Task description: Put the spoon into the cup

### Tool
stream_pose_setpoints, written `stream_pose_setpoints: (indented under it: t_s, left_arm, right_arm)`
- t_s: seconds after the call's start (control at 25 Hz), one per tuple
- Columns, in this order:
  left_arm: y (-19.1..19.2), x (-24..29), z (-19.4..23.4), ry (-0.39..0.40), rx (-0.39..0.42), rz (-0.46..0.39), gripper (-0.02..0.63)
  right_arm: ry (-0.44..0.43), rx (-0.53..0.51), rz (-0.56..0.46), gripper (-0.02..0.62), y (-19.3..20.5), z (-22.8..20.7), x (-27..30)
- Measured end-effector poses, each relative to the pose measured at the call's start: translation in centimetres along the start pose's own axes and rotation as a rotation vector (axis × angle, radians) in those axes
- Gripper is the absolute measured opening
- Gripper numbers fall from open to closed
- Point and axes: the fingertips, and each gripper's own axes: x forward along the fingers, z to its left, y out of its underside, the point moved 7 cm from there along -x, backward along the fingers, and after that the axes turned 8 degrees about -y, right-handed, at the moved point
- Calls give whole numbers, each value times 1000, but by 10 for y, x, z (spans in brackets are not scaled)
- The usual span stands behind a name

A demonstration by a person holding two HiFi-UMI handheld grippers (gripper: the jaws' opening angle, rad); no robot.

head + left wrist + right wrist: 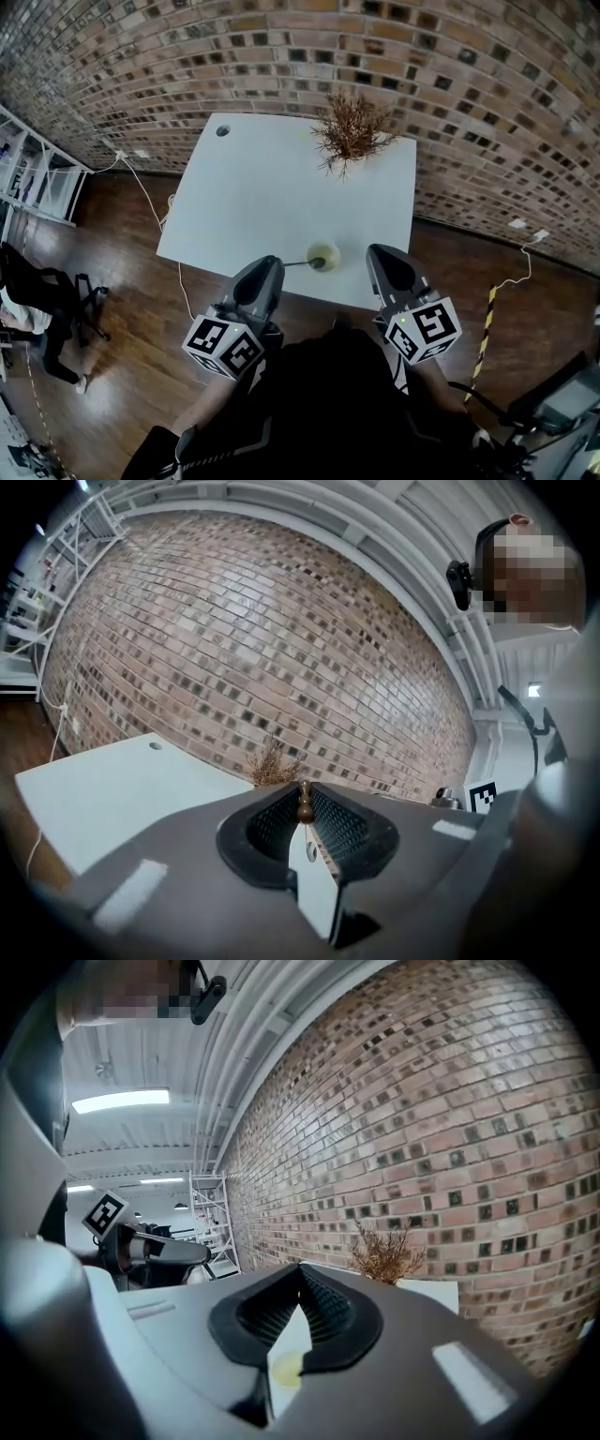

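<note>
A pale yellow cup (324,253) stands near the front edge of the white table (253,187). A thin dark spoon (300,263) runs from the cup's left rim to my left gripper (275,264). Whether its far end is inside the cup I cannot tell. In the left gripper view the jaws of that gripper (304,794) are closed on the spoon's brown knobbed end (304,807). My right gripper (376,251) is just right of the cup, apart from it. Its tips (300,1271) meet with nothing between them, and the cup (286,1371) shows below through the gap.
A dried brown plant (352,127) stands at the table's far edge against the brick wall (469,84). A cable hole (222,130) is at the far left corner. White shelving (37,178) and a chair (70,300) stand on the wooden floor to the left.
</note>
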Motion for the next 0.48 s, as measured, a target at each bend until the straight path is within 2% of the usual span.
stream_pose_setpoints:
  t_s: [0.32,0.48]
  left_arm:
    - [-6,30,2,-43,2,14,35]
    - [-6,45,13,-22,-10,30,35]
  right_arm:
    - [-50,30,5,6,2,-23,16]
    - [-12,26,15,6,5,-32,25]
